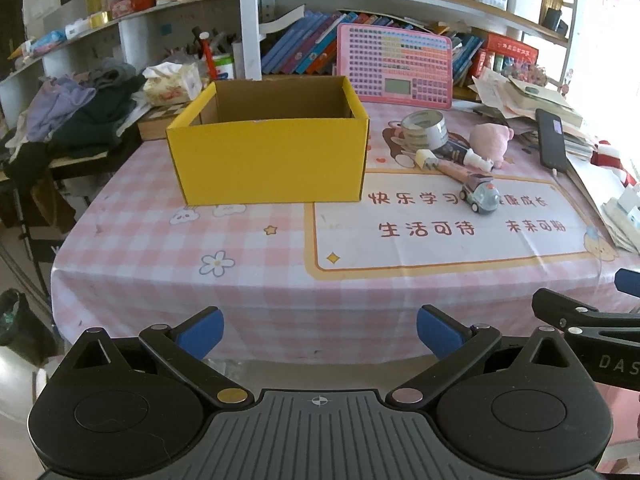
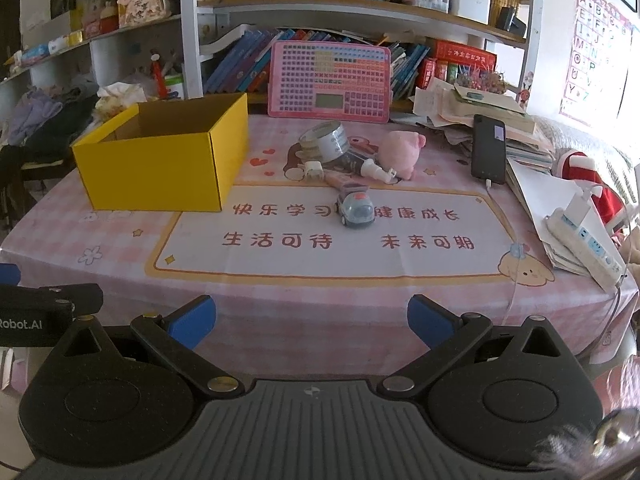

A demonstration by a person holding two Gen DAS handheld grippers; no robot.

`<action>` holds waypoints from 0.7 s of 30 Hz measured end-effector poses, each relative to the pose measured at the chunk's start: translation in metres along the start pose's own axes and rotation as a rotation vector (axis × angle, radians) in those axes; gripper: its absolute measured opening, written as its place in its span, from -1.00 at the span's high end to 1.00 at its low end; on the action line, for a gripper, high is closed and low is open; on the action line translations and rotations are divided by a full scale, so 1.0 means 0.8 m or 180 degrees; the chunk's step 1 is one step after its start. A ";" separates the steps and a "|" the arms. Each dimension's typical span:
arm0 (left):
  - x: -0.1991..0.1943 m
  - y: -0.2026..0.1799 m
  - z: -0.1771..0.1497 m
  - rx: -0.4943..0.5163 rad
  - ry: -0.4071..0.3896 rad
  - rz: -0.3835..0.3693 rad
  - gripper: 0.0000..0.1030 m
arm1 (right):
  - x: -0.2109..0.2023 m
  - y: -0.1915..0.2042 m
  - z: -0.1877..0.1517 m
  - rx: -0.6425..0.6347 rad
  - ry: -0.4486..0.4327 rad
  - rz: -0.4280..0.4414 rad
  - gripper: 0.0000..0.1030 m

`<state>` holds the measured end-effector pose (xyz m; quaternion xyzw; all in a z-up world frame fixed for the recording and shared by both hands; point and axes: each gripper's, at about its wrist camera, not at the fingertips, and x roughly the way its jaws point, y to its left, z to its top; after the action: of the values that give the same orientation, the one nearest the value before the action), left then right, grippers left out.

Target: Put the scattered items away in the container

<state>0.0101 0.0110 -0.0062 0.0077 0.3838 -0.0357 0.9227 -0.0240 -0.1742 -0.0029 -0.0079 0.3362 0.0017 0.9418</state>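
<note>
An open yellow cardboard box (image 1: 268,156) (image 2: 160,168) stands on the pink checked tablecloth, and its inside looks empty. To its right lies a cluster: a roll of grey tape (image 1: 425,128) (image 2: 325,141), a pink plush pig (image 1: 490,138) (image 2: 400,152), a white charger plug (image 1: 426,159) (image 2: 314,169), a dark spray bottle (image 1: 468,153) (image 2: 370,166), a pale tube (image 1: 456,171) and a grey-blue toy car (image 1: 480,199) (image 2: 355,209). My left gripper (image 1: 320,334) and right gripper (image 2: 311,322) hover open at the table's near edge, holding nothing.
A black phone (image 2: 488,148) on a cable leans on a pile of papers at the right. A white power strip (image 2: 584,240) lies at the right edge. A pink learning board (image 2: 329,80) stands against the bookshelf. Clothes (image 1: 80,116) are heaped left of the box.
</note>
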 end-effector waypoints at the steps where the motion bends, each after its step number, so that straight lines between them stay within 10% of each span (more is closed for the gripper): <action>1: 0.000 0.001 0.000 -0.0006 -0.0006 0.0001 -1.00 | 0.001 0.000 0.000 0.0011 0.0001 0.0015 -1.00; 21: 0.002 0.013 0.002 -0.0047 -0.0008 -0.0013 -1.00 | 0.004 0.013 0.005 -0.0022 -0.0017 -0.0050 -1.00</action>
<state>0.0131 0.0213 -0.0064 0.0001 0.3830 -0.0348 0.9231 -0.0195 -0.1638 -0.0020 -0.0138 0.3336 -0.0045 0.9426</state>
